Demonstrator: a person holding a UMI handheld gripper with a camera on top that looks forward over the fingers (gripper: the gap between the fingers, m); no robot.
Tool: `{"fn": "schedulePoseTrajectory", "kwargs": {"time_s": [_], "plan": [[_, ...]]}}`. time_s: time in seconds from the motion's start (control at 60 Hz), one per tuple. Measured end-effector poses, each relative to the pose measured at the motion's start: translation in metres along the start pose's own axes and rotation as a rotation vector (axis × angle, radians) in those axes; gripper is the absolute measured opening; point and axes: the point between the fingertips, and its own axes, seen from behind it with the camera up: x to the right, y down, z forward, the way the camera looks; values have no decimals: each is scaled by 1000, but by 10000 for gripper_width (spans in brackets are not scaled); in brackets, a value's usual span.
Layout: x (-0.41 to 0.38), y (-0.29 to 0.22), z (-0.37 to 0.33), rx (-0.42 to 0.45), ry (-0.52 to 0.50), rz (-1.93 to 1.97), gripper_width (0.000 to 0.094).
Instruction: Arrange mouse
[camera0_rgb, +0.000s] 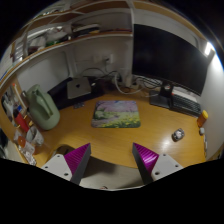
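A small dark mouse (178, 134) lies on the wooden desk (110, 138), beyond my right finger and off to the right. A colourful rectangular mouse pad (117, 113) lies flat in the middle of the desk, straight ahead of the fingers. The mouse is off the pad, well to its right. My gripper (111, 152) is open, with its magenta pads (78, 158) wide apart and nothing held between them. It hovers over the near edge of the desk, well short of both the pad and the mouse.
A large dark monitor (165, 55) stands at the back right with a keyboard (176, 98) below it. A green bag (42, 105) and several small items (22, 128) crowd the left side. A dark device (78, 89) sits at the back, and shelves (70, 35) hang above.
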Motion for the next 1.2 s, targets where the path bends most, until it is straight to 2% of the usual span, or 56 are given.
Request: {"fn": "schedulePoseTrajectory", "kwargs": {"time_s": [0.167, 0.183, 0.3, 0.483, 0.9, 1.2], "plan": [[56, 11, -3, 14, 140, 92, 862], [82, 18, -8, 17, 141, 107, 863], [135, 36, -13, 22, 234, 198, 865], [201, 64, -19, 34, 338, 292, 869], [288, 83, 30, 170, 364, 285, 874], [329, 77, 87, 171, 341, 277, 868]]}}
